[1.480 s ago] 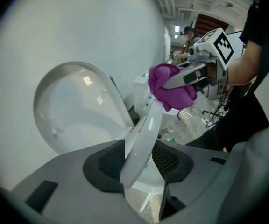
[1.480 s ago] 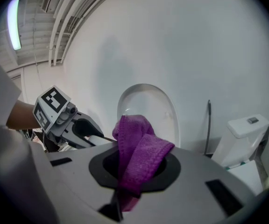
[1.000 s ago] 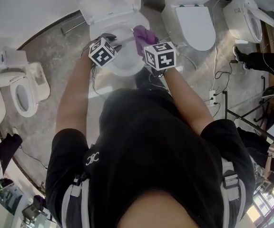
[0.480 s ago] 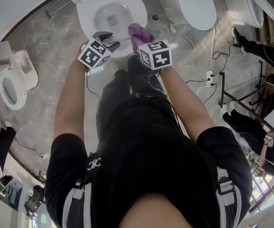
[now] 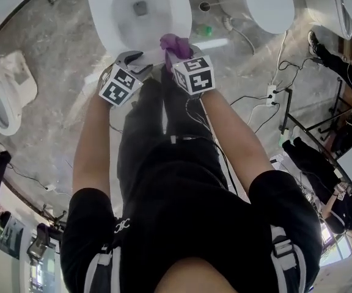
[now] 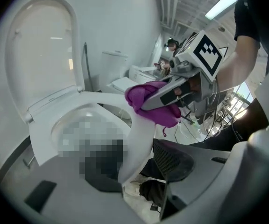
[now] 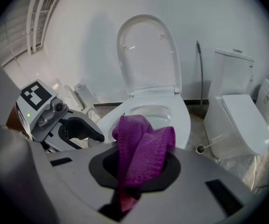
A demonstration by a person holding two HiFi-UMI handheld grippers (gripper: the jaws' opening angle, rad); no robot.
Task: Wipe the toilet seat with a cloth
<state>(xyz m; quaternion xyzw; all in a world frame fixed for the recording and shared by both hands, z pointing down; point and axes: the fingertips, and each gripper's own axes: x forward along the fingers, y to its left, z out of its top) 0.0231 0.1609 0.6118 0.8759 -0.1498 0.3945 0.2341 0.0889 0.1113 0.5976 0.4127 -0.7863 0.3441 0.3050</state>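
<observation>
1. Toilet [image 5: 102, 23] sits straight ahead on the grey floor [image 5: 54, 60]. Its lid [image 7: 146, 50] stands upright against the wall, and the white ring [image 7: 183, 120] round the bowl is down. Can't tell if that ring is the seat or bare rim.
2. A second toilet [image 7: 239, 120] stands just to the right with its lid shut.
3. Left tongs [image 5: 136, 58] are at the front edge of the ring, left of the cloth. They're wide open and gripping nothing. In the left gripper view the front of the ring [image 6: 137, 143] shows in the gap between the two jaws, but I can't tell if either jaw touches it.
4. Right tongs [image 7: 134, 171] are just beside the left ones and clamped tight on the cloth. You can see them side-on from the left gripper view too [image 6: 172, 90].
5. Purple cloth [image 5: 175, 43] is bunched up and sticks out past the right tongs' tips. One tail hangs back between the jaws [image 7: 141, 155]. It's right at the front of the ring, a bit right of centre. No view settles whether it's pressed on or just above.
</observation>
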